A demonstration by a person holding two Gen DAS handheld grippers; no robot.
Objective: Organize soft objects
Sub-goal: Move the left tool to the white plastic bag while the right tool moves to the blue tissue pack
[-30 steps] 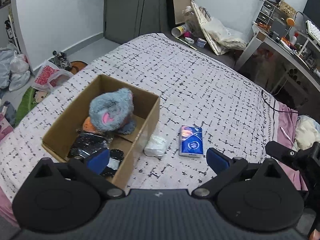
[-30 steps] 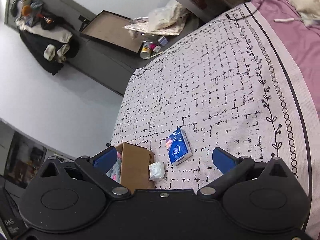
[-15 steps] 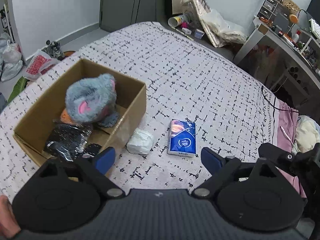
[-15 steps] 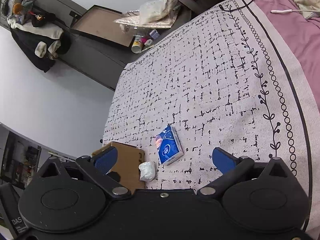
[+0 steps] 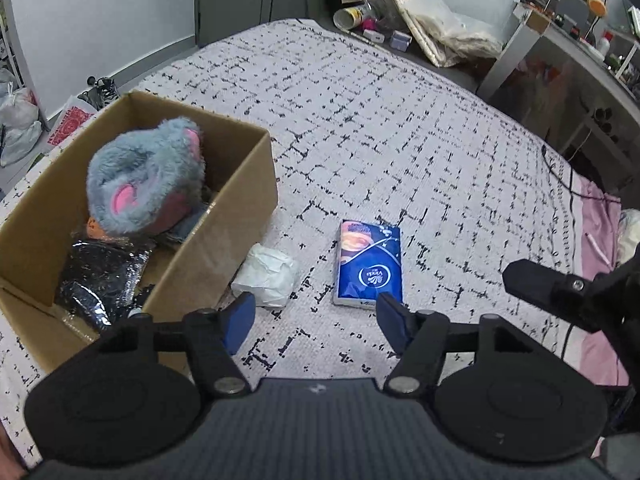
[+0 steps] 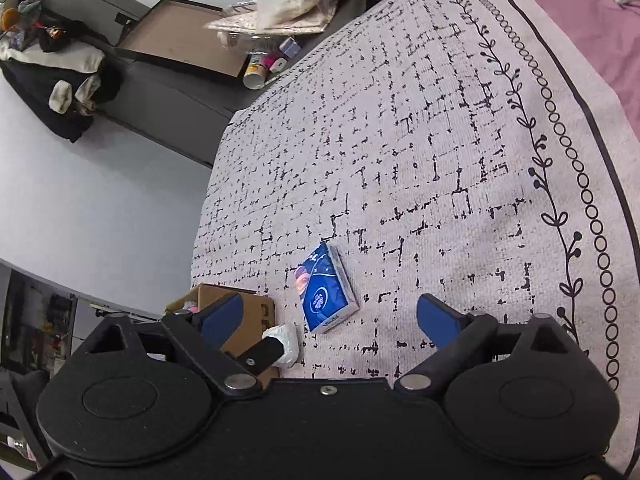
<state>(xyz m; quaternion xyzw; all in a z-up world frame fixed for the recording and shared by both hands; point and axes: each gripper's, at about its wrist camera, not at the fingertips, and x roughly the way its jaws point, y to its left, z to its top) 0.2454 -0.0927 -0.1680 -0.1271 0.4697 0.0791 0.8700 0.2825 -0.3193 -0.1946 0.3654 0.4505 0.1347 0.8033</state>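
Note:
A blue tissue pack lies flat on the patterned bedspread. A crumpled white soft wad lies left of it, against a cardboard box. The box holds a grey-blue plush with pink ears and a shiny black packet. My left gripper is open and empty, low over the bed just in front of the wad and the pack. My right gripper is open and empty, higher up, with the tissue pack between its fingers in view. The wad and box show there too.
The bedspread stretches far behind the objects. A pink sheet with a cable lies at the right. Beyond the bed's far end are a cup, bags and a leaning board. A desk stands at the right. Bags lie on the floor at left.
My left gripper has moved right and down toward the wad and tissue pack, and its fingers have narrowed somewhat. The right gripper has shifted slightly closer to the pack.

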